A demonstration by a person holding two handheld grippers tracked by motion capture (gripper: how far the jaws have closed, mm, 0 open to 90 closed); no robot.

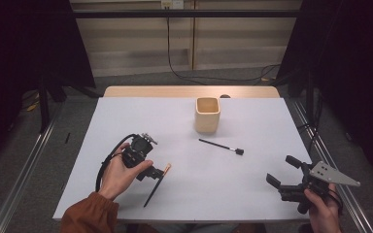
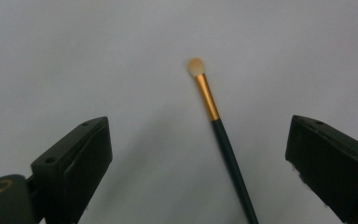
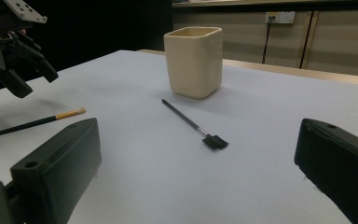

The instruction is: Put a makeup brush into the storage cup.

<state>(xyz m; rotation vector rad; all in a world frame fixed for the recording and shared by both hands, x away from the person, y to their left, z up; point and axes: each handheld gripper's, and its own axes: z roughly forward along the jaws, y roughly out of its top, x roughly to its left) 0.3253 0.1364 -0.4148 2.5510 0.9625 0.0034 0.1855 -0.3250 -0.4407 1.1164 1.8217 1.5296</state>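
Observation:
A thin dark-handled brush [image 1: 156, 186] with a gold ferrule and pale tip lies on the white table [image 1: 252, 194] at the front left. My left gripper [image 1: 148, 171] hovers over its tip end, open, with the brush [image 2: 212, 112] lying between the jaws but apart from them. A short black brush [image 1: 221, 145] lies mid-table in front of a cream square cup [image 1: 207, 114]. At the front right edge my right gripper [image 1: 282, 171] is open and holds nothing. It faces the black brush [image 3: 191, 123] and the cup [image 3: 195, 60], with the left gripper [image 3: 32, 81] farther off.
The white table ends in a wooden strip [image 1: 189, 91] at the back. Cables [image 1: 184, 75] lie on the floor beyond it. Metal rails [image 1: 24, 165] run along both sides of the table.

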